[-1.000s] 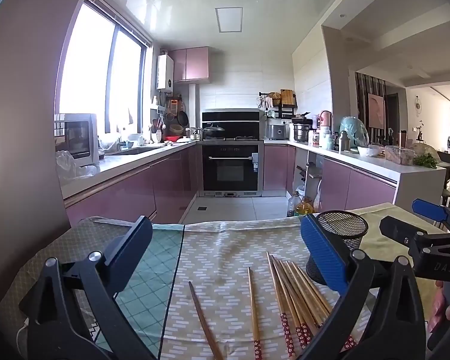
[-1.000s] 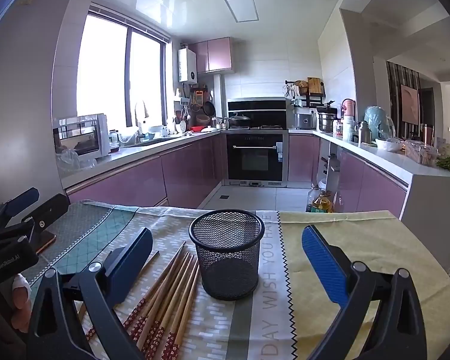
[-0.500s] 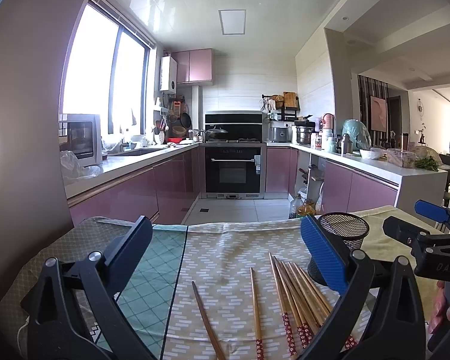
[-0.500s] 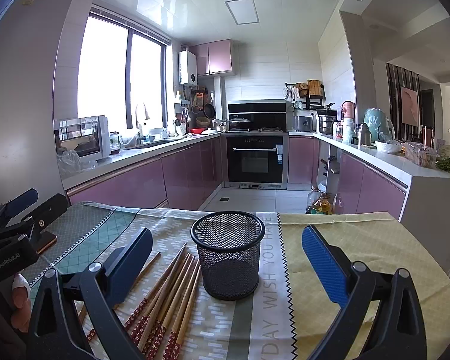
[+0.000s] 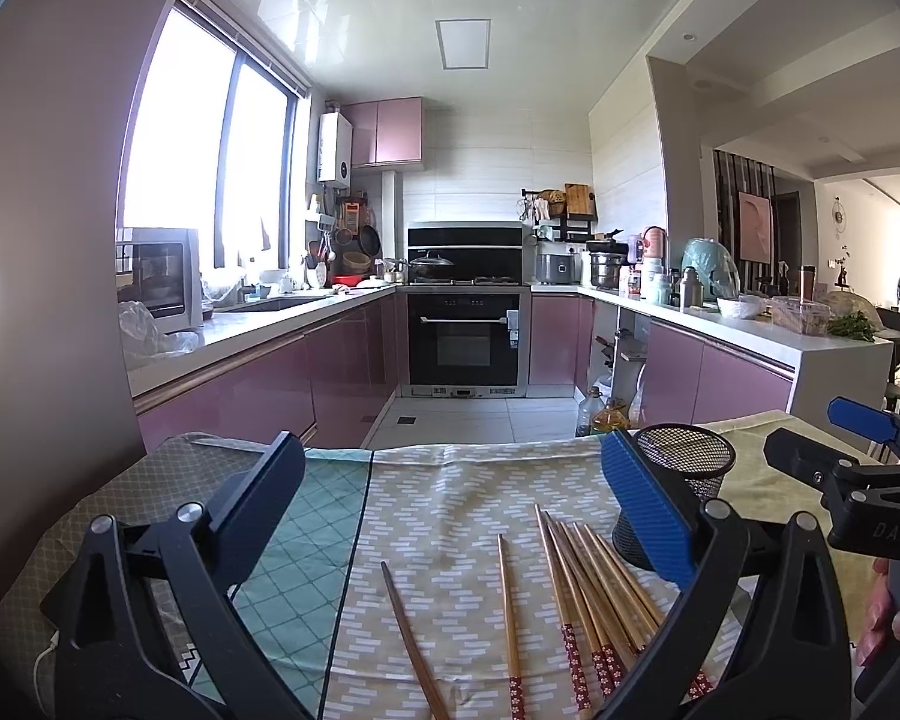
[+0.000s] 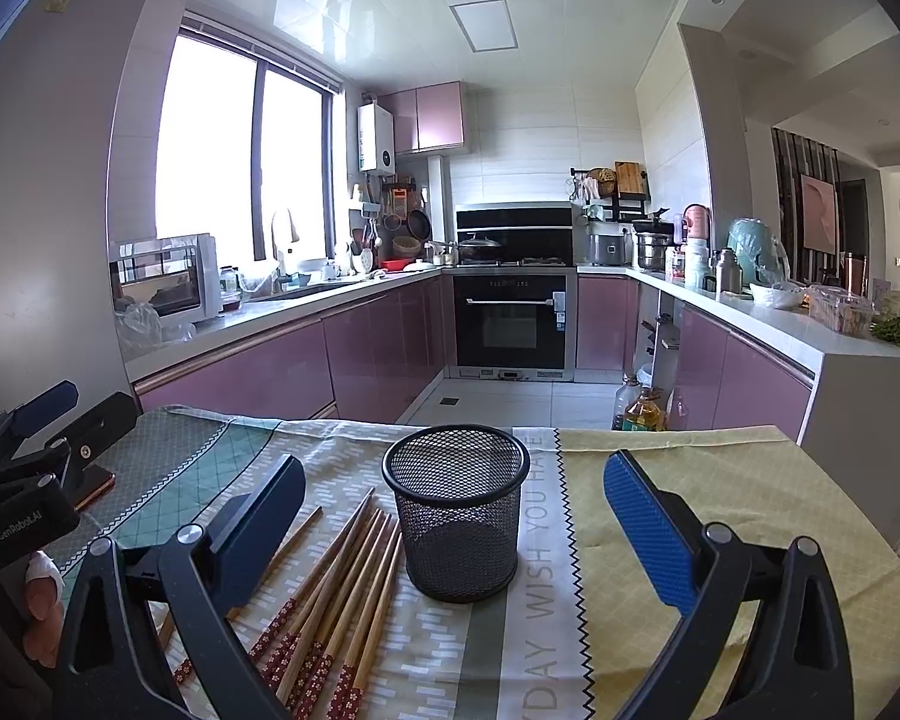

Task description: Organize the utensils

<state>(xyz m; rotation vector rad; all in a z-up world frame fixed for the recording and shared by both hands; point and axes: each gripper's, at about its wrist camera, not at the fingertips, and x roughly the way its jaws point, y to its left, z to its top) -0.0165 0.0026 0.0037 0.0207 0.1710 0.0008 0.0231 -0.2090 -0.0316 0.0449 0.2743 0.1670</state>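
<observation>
Nearest in the left wrist view, the left gripper (image 5: 456,501) hangs above the table with its 2 fingers spread wide apart and nothing between them. Under it, on the patterned tablecloth (image 5: 468,498), lie the chopsticks (image 5: 594,585): a bundle fanned together near the right finger, with red patterned ends toward the camera, 1 more chopstick (image 5: 508,606) a little to their left, and a darker single stick (image 5: 411,639) further left, apart from the rest.

In the right wrist view, the right gripper (image 6: 455,507) is likewise wide apart and empty, held over the cloth. The bundle of chopsticks (image 6: 342,588) lies by its left finger, their far tips close beside the black mesh cup (image 6: 457,519). The cup stands upright and looks empty, between the 2 fingers in this view and further off than the sticks. To its right the cloth turns yellow, with printed lettering along the seam.

At the left edge, a person's hand (image 6: 41,612) grips the other tool's handle. Beyond the table's far edge stretches a kitchen with pink cabinets (image 6: 258,372) and a black oven (image 6: 510,324) at the back.
</observation>
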